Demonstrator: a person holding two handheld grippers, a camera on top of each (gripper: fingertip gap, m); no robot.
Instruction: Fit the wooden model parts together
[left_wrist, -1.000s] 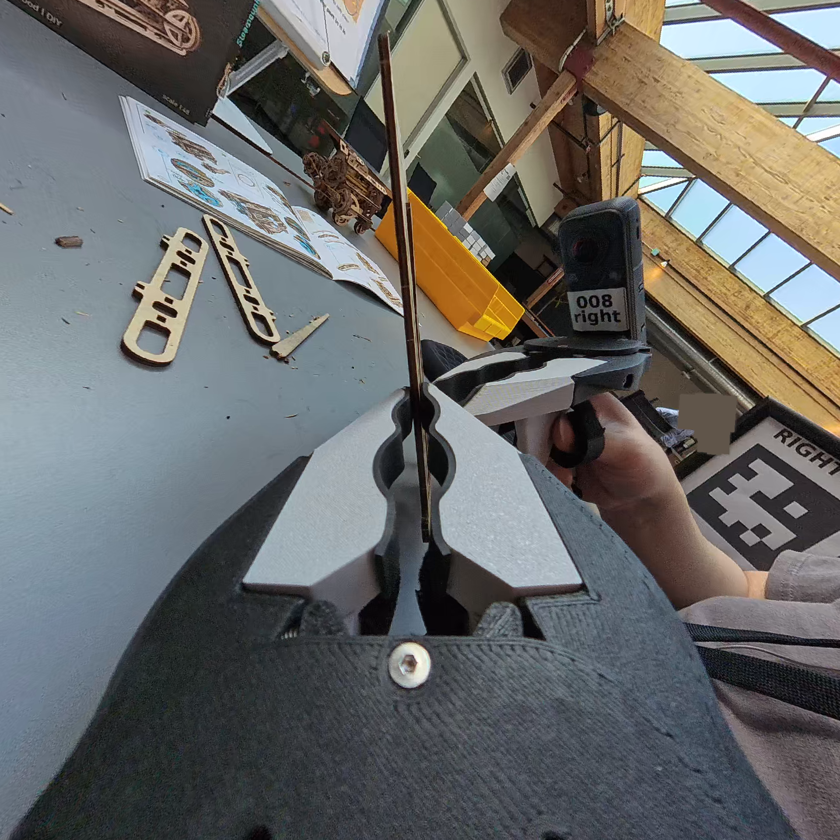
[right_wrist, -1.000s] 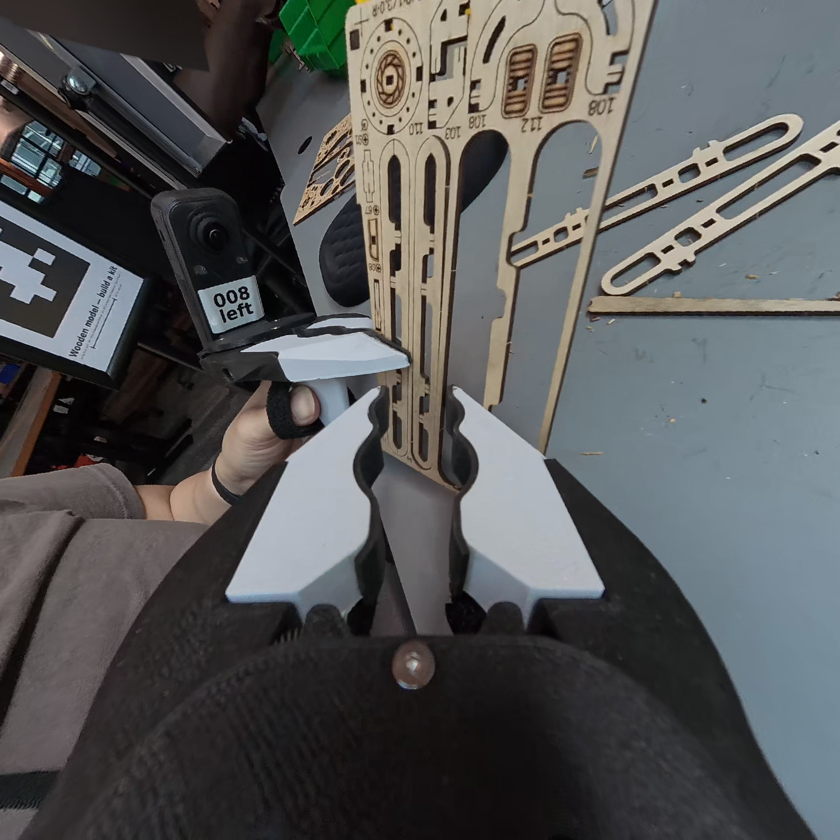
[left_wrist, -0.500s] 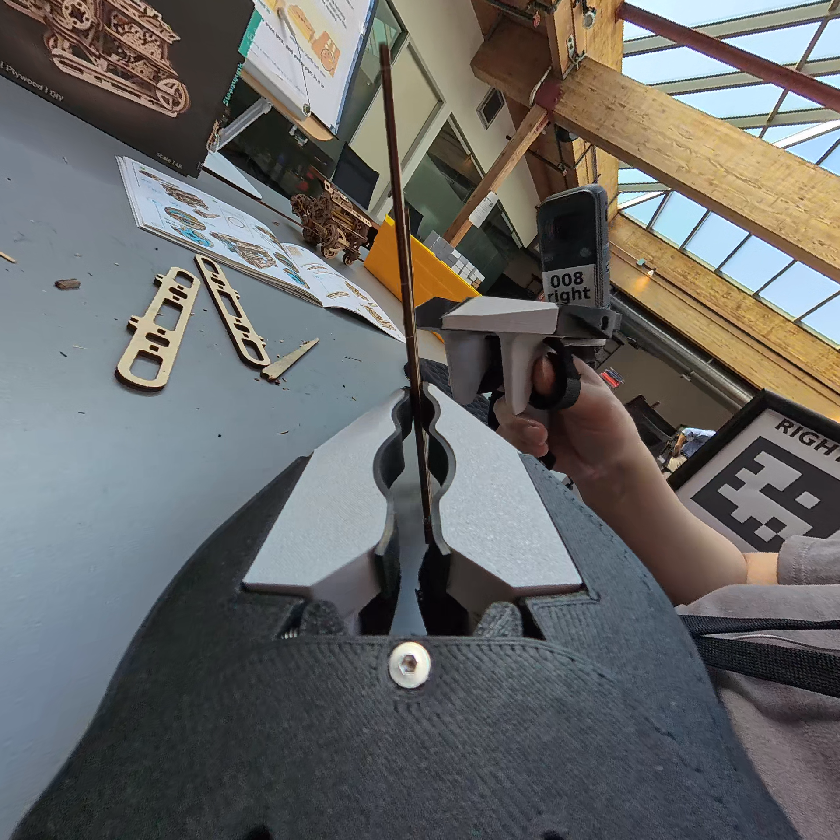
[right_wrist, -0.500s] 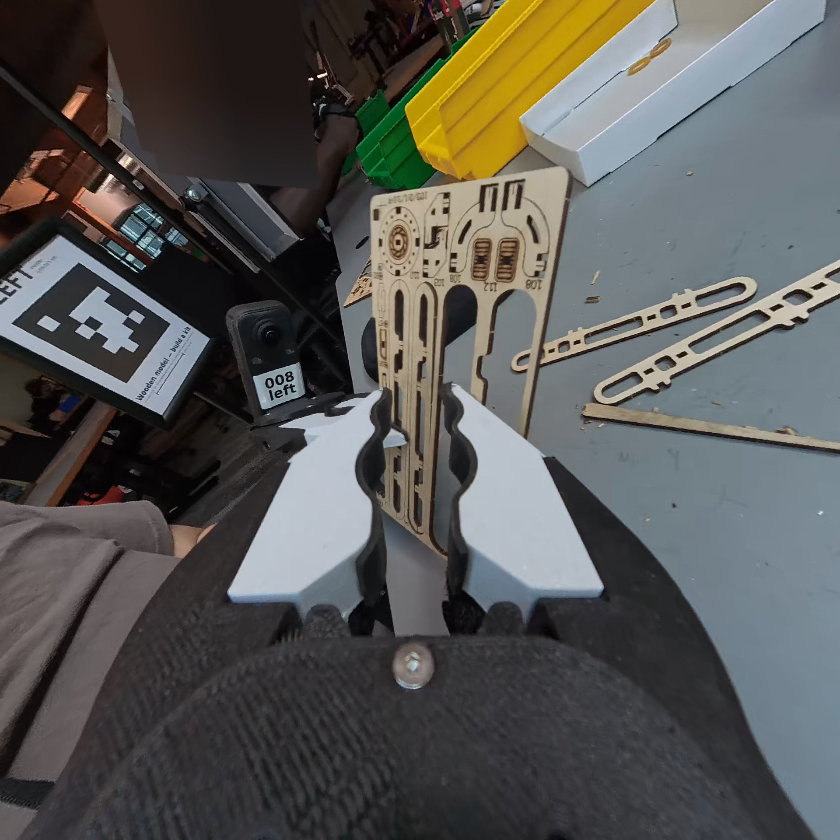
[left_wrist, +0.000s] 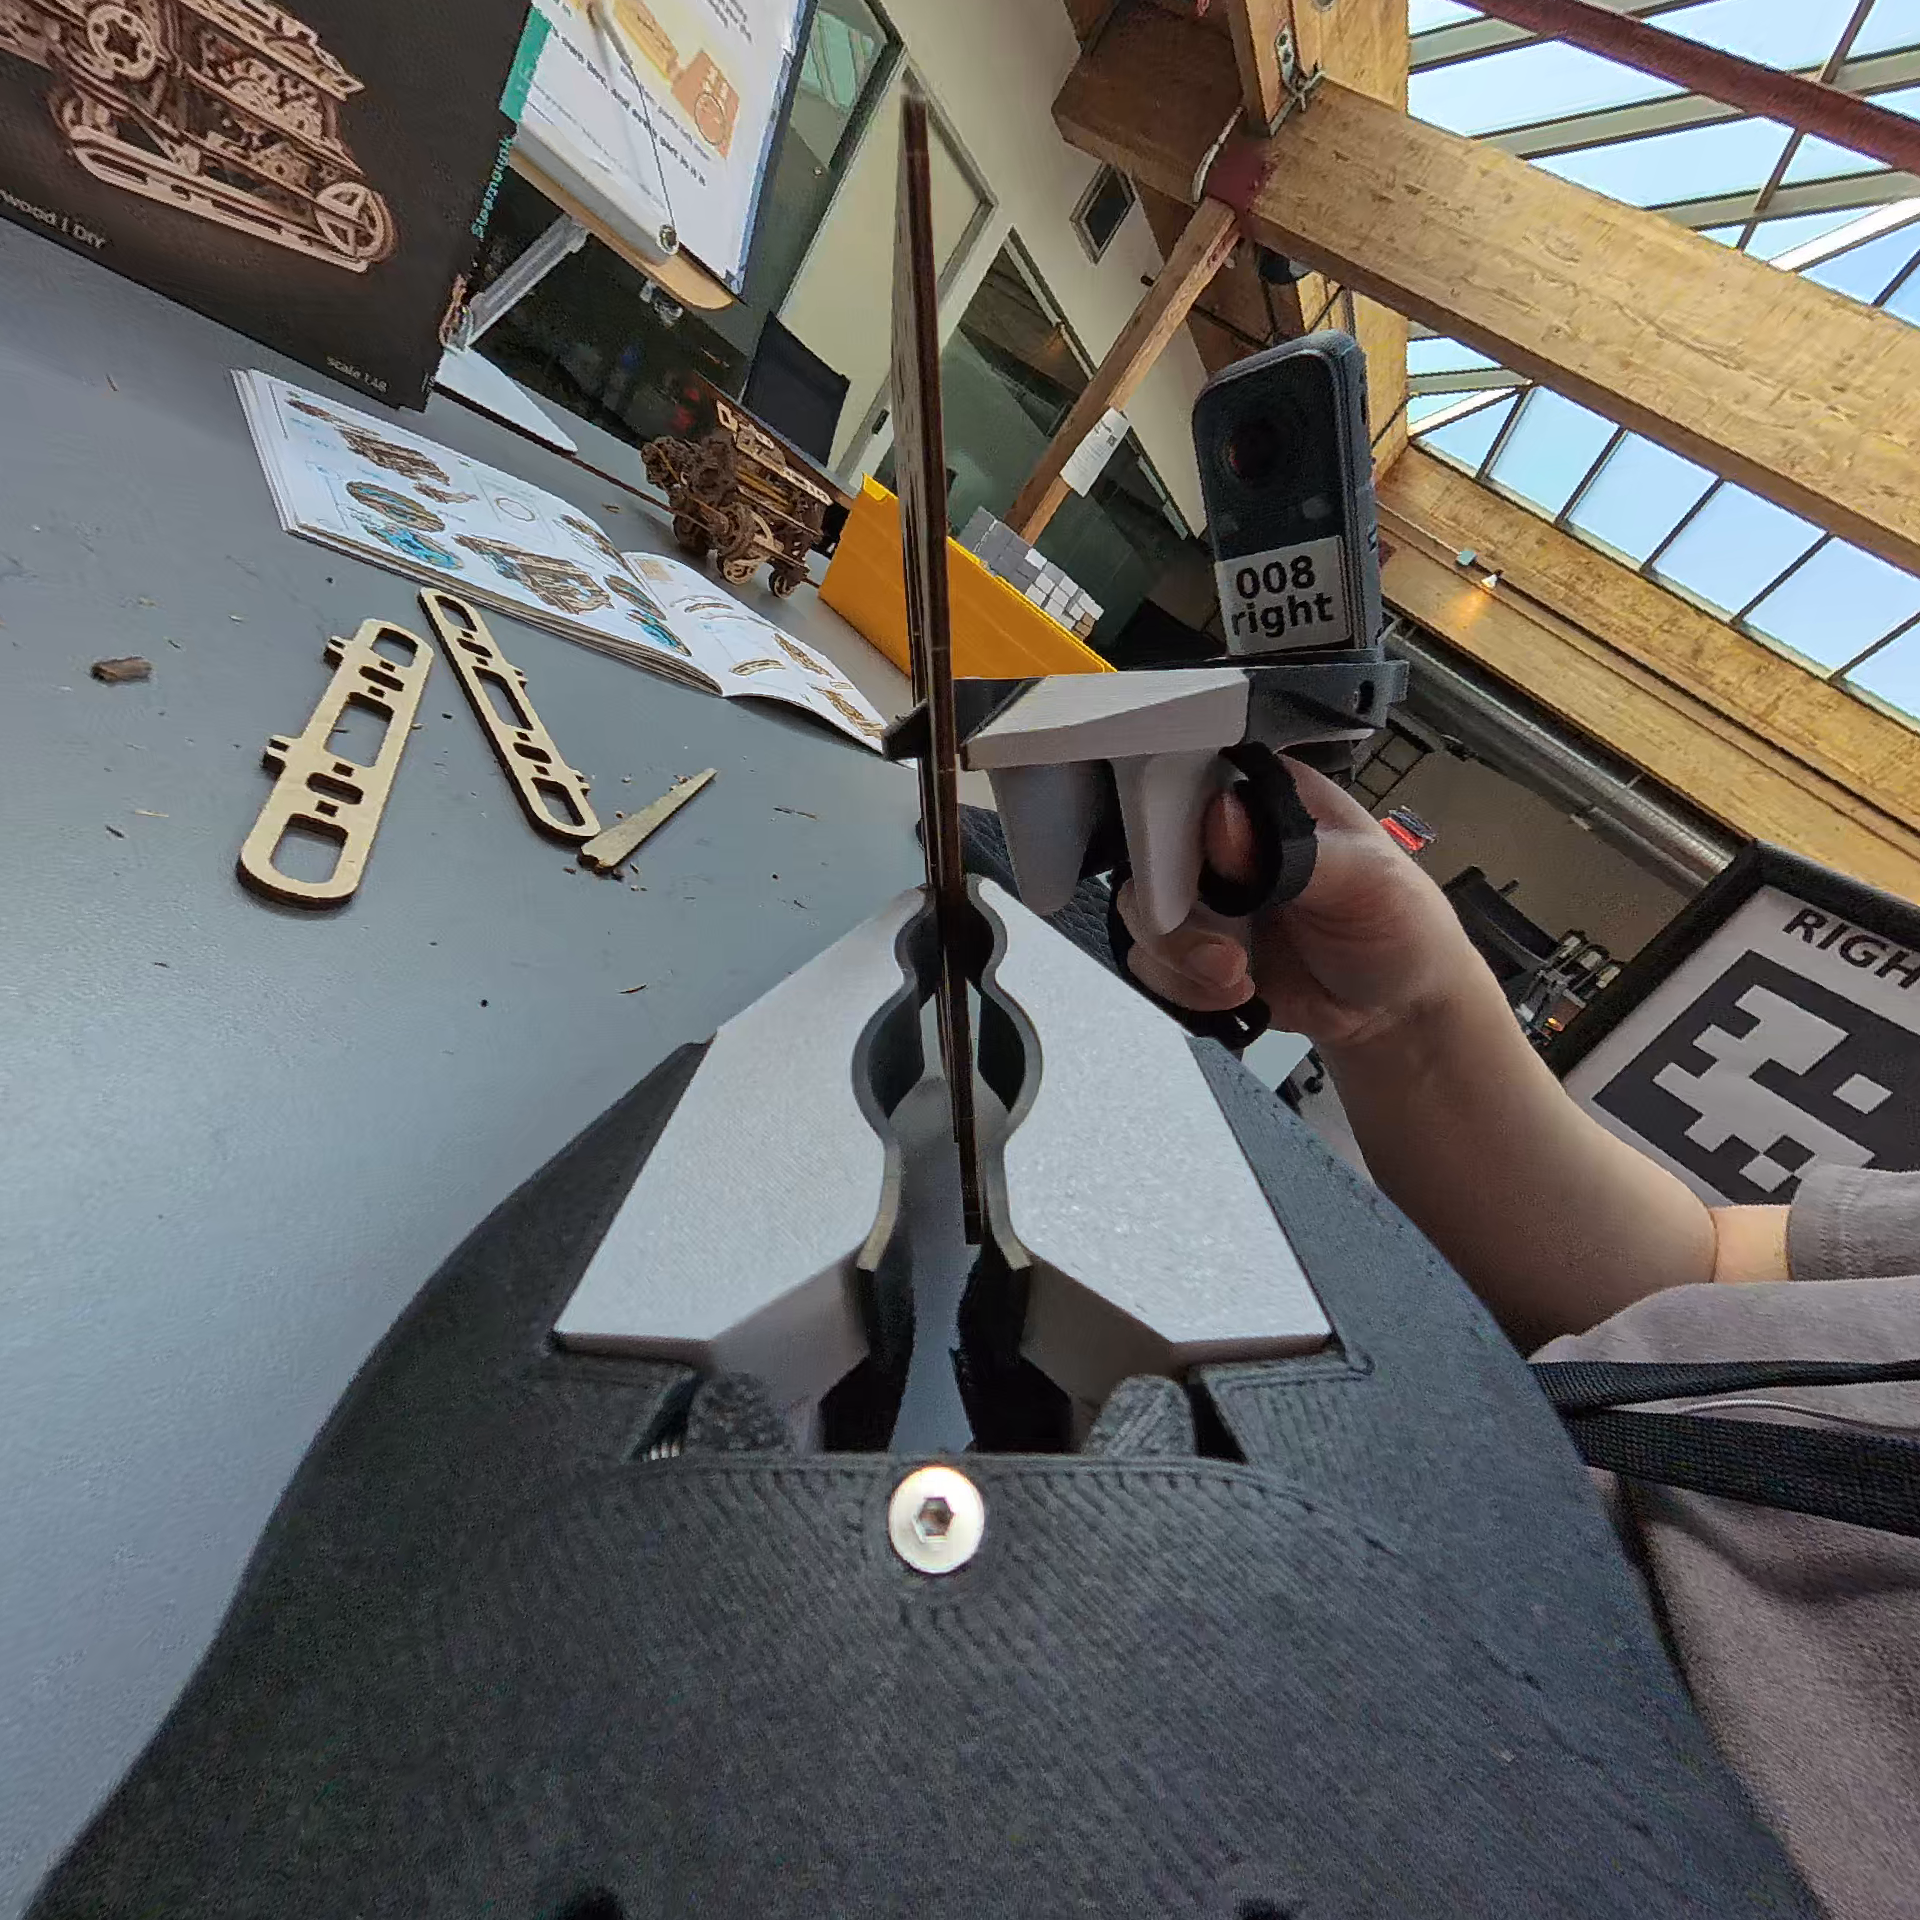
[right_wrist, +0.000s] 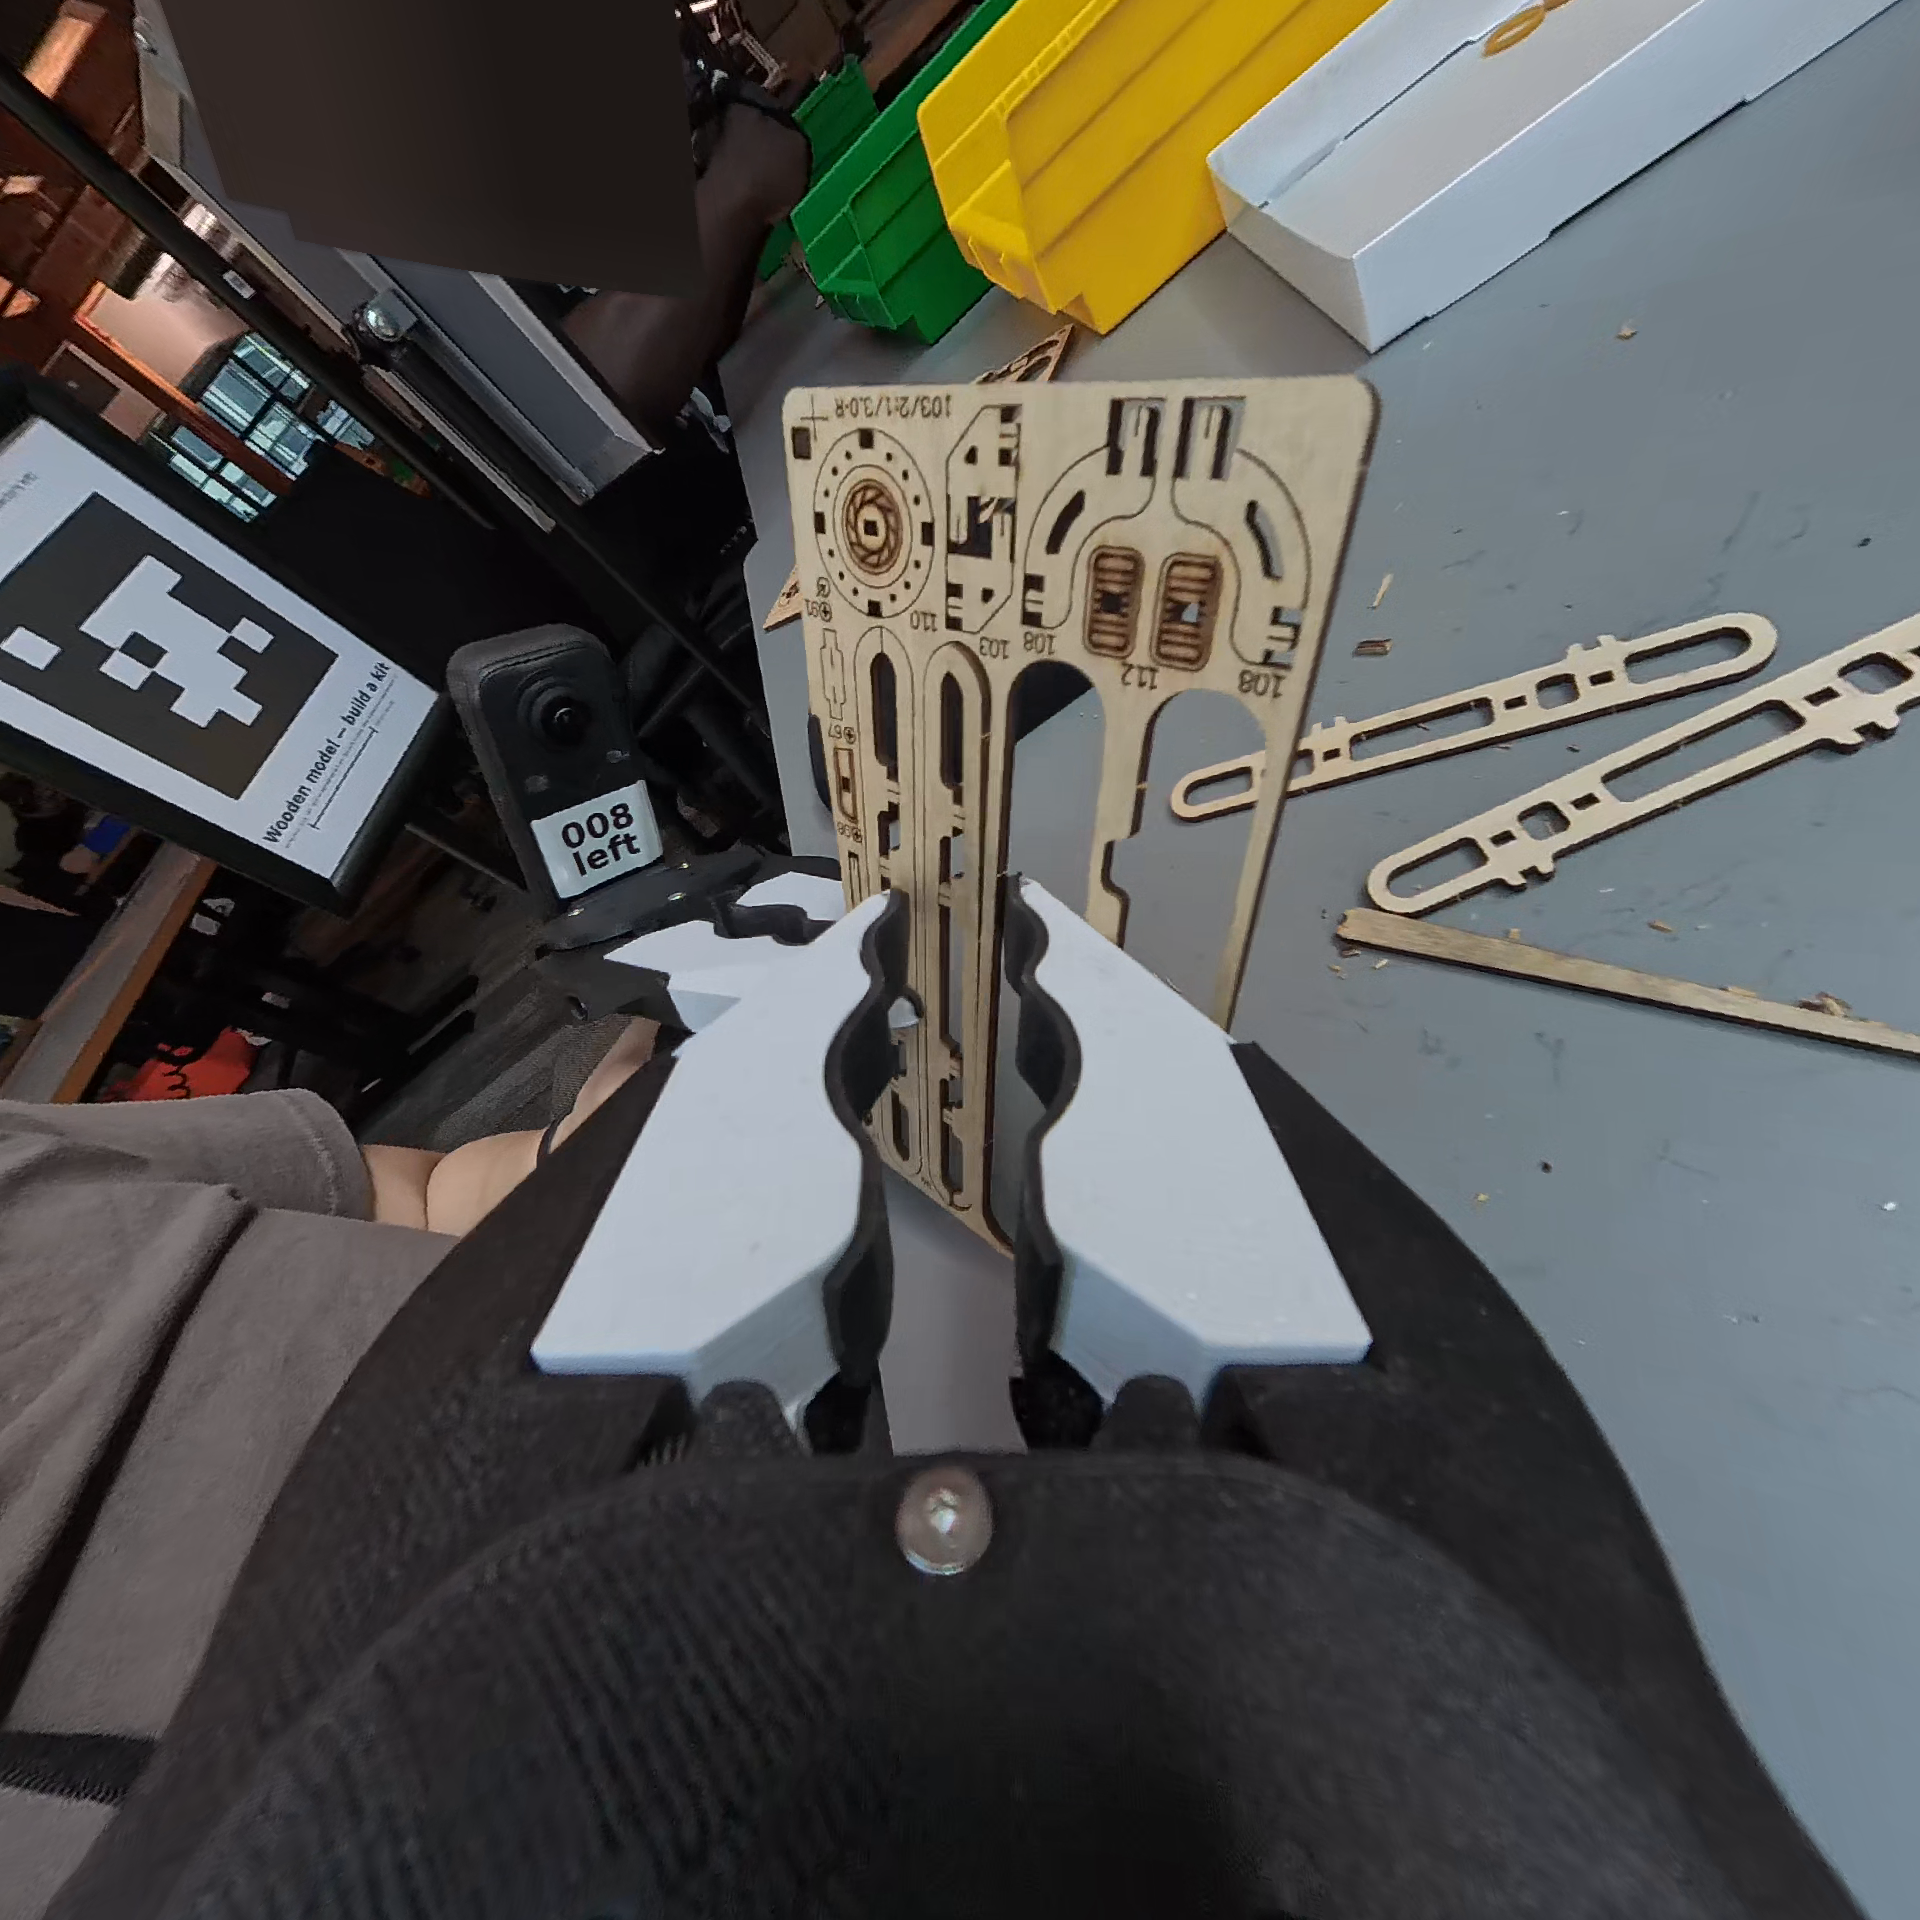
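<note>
A thin plywood parts sheet (right_wrist: 1081, 582) stands upright above the grey table (left_wrist: 260, 1091). It shows edge-on in the left wrist view (left_wrist: 925, 468). My left gripper (left_wrist: 940, 909) is shut on its lower edge. My right gripper (right_wrist: 951, 904) is open. Its fingertips (right_wrist: 1039, 914) sit either side of two long uncut parts in the sheet's left portion, and I cannot tell whether the pads touch. It also shows in the left wrist view (left_wrist: 914, 732), tips at the sheet. Two loose slotted strips (left_wrist: 332, 758) (right_wrist: 1475, 727) and a thin wooden sliver (right_wrist: 1621, 977) lie on the table.
An open instruction booklet (left_wrist: 499, 540), a built wooden model (left_wrist: 743, 509) and the dark kit box (left_wrist: 239, 156) stand at the back. A yellow bin (right_wrist: 1081, 156), a green bin (right_wrist: 873, 229) and a white box (right_wrist: 1507, 156) line the far edge. A hand (left_wrist: 1330, 935) holds the right gripper. My left and right fingertips are right by each other.
The right gripper has risen and levelled, and its tips now reach the sheet. Its jaws have narrowed slightly around the two long parts. The left gripper has kept its hold.
</note>
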